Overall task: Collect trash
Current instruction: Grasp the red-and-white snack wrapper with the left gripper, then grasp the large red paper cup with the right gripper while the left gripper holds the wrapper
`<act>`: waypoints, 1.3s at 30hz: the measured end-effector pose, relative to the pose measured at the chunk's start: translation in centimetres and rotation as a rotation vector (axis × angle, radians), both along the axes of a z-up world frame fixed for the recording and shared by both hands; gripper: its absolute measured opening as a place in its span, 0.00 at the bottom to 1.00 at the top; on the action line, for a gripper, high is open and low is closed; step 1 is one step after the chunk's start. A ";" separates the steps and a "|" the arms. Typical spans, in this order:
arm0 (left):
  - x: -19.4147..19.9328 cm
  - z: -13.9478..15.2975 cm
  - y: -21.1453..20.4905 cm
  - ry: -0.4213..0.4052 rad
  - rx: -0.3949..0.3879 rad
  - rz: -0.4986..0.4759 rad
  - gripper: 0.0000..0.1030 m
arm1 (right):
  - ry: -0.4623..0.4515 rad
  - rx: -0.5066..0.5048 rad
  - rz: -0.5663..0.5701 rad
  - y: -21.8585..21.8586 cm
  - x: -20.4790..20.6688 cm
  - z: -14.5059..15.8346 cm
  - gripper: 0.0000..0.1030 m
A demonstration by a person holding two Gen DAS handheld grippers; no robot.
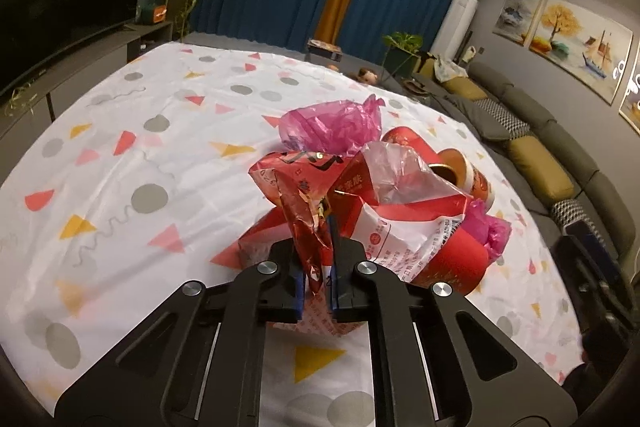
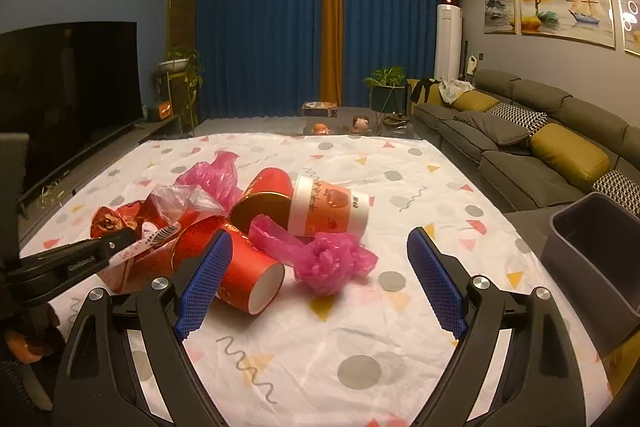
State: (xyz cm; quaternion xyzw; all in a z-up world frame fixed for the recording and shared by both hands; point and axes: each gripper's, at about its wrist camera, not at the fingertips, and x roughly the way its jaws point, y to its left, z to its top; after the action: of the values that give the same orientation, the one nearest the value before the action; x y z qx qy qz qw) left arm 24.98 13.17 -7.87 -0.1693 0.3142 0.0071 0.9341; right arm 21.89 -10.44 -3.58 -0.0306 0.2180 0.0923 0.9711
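Observation:
A heap of trash lies on the patterned tablecloth (image 2: 360, 347): red paper cups (image 2: 248, 267), a white and orange cup (image 2: 328, 207), crumpled pink plastic bags (image 2: 332, 259) and a clear and red plastic bag (image 1: 400, 187). My left gripper (image 1: 318, 255) is shut on a crinkled red foil wrapper (image 1: 308, 227) at the near edge of the heap. In the right wrist view the left gripper (image 2: 120, 241) comes in from the left, with the wrapper in its tips. My right gripper (image 2: 320, 239) stands open and holds nothing, its blue pads on either side of a pink bag.
A grey bin (image 2: 580, 267) stands at the table's right edge. A grey sofa (image 2: 520, 147) with yellow cushions runs along the right wall and a dark television (image 2: 68, 87) stands on the left. Bare cloth lies in front of the heap.

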 end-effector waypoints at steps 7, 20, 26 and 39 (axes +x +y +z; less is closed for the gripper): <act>-2.2 2.1 1.2 -0.100 0.004 0.075 0.07 | 0.064 -0.009 0.080 2.2 1.1 -1.6 0.75; -4.0 3.2 3.5 -0.146 0.017 0.234 0.07 | 0.172 0.024 0.084 5.4 2.8 -2.8 0.82; -4.7 3.6 4.3 -0.171 0.036 0.280 0.07 | 0.184 0.025 0.064 6.6 3.1 -2.9 0.87; -5.1 3.6 5.9 -0.167 -0.011 0.322 0.07 | 0.227 -0.010 -0.038 8.9 4.9 -3.9 0.91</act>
State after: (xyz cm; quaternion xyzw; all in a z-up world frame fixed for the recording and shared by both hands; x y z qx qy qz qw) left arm 19.90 19.08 -4.31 -0.2225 0.2043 0.1406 0.9429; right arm 26.75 -1.58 -7.49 -0.0208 0.3274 0.0756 0.9416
